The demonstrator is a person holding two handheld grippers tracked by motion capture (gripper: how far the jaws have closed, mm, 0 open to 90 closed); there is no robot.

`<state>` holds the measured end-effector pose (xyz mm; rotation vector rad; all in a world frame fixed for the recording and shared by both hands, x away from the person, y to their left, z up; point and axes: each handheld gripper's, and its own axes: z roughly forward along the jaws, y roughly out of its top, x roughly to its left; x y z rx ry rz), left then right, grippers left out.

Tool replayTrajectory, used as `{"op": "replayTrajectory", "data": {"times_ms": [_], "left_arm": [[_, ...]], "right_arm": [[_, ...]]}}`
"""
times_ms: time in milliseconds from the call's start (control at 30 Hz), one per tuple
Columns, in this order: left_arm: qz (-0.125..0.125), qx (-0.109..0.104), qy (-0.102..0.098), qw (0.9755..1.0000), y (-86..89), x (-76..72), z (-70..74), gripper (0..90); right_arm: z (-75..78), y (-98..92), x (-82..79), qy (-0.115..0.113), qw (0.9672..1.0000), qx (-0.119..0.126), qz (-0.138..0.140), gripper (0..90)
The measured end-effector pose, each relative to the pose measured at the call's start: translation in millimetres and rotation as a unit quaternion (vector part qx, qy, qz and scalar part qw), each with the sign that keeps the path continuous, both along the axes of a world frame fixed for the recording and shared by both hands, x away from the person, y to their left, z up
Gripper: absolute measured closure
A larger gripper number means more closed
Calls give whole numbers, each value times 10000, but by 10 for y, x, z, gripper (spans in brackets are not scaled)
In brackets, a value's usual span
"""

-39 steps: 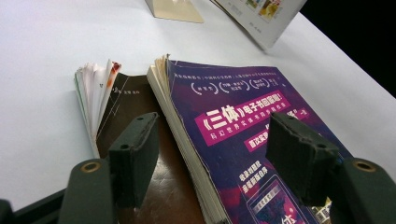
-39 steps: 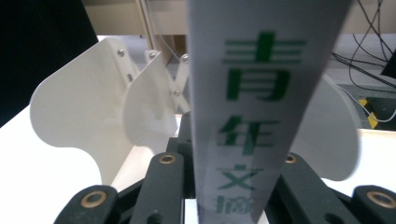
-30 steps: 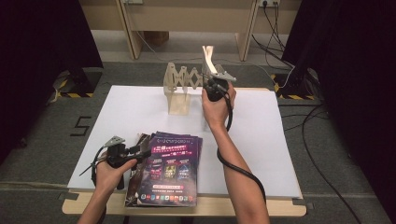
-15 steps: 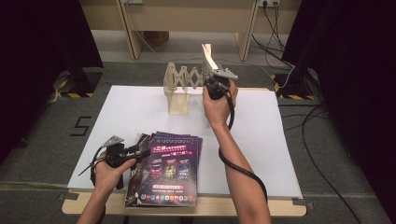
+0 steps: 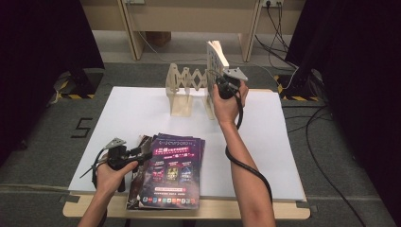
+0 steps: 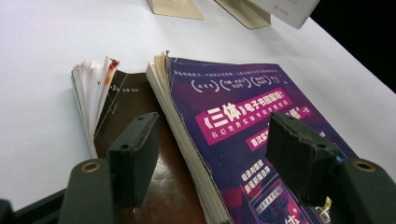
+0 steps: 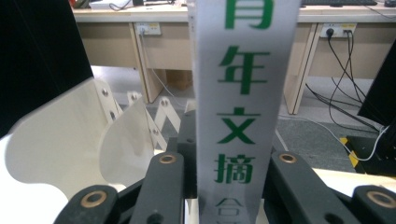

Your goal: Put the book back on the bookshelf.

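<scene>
The right claw (image 5: 221, 80) is clamping a white book (image 5: 216, 57) upright above the wooden accordion book rack (image 5: 187, 90), while the left claw (image 5: 142, 152) is resting apart around the purple book (image 5: 175, 172).

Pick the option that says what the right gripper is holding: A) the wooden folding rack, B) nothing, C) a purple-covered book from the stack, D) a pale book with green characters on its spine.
D: in the right gripper view the jaws of the right gripper press on the spine of the pale book with green characters, held upright above the wooden rack.
</scene>
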<state>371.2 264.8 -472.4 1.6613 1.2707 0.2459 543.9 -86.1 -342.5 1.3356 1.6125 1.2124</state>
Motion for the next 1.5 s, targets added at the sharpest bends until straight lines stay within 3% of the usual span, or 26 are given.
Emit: {"op": "replayTrajectory", "data": {"times_ms": [67,133,200,400,467,767,1200,1500], "left_arm": [[-7,-2,-5,10000,-2,-3,2,336],[-7,8,-15,10000,0,-3,3,336],[18,-3,-13,10000,2,-7,0,336],[40,-13,4,10000,1,-12,-11,336],[17,5,-4,10000,-9,-17,-9,336],[20,8,-4,10000,-3,-17,-2,336],[11,6,-8,10000,-8,-13,2,336],[11,2,1,10000,-2,-11,-1,336]], "right_arm": [[-114,-2,11,68,10000,-38,33,745],[-156,16,-14,-20,9998,-192,17,745],[-173,7,-37,4,9999,-99,57,742],[-208,-26,-102,179,9997,-134,76,730],[-184,-54,-119,265,9996,-100,52,699],[193,-96,-124,73,9999,-1,90,633],[334,-149,-9,198,9997,114,-41,603],[332,-148,113,487,9985,199,-149,615]]}}
